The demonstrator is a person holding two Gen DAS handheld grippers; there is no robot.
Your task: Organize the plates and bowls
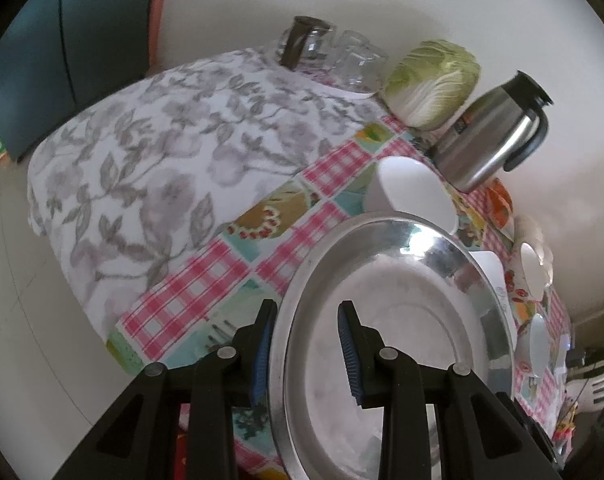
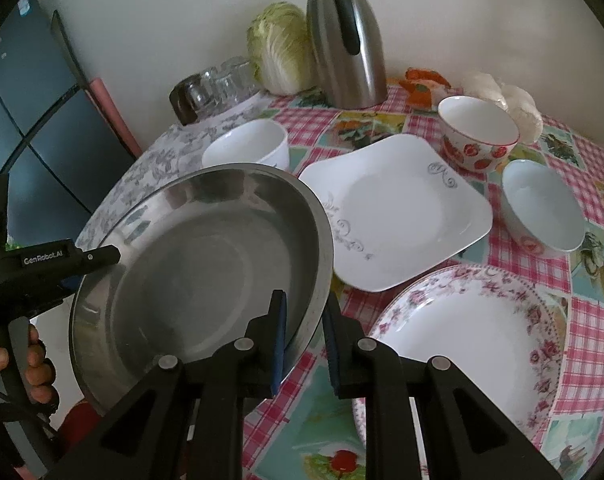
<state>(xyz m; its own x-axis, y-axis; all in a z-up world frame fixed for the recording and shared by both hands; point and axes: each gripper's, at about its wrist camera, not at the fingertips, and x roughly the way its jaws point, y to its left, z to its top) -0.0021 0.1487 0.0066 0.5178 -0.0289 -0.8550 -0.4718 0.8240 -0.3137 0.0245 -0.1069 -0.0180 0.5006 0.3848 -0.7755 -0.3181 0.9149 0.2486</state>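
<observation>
I hold the steel pan (image 2: 206, 264) between both hands, tilted and lifted off the counter (image 2: 574, 320). My right fingers (image 2: 304, 334) are clamped on the rim of its near right side, one blue pad inside the wall and one outside. My left fingers (image 1: 306, 354) grip the opposite rim the same way, one pad on the outside and one over the pan's inner wall; from the right wrist view the left tool (image 2: 50, 260) meets the pan's far left edge, with my hand (image 2: 30, 364) around its handle. The pan is empty, its shiny bottom bare. On the checked cloth beyond it sit a plain white bowl (image 2: 250, 146), a square white plate (image 2: 398, 208) with grey scrollwork, a strawberry-patterned bowl (image 2: 478, 132) and a pale bowl with a pink flower (image 2: 542, 208); all of them look empty. Nearest my right fingers lies a round plate with a pink floral border (image 2: 470, 344), also bare. Along the wall stand a steel thermos jug (image 2: 348, 40), a napa cabbage (image 2: 282, 48) and a cluster of upturned glasses (image 2: 218, 84).
</observation>
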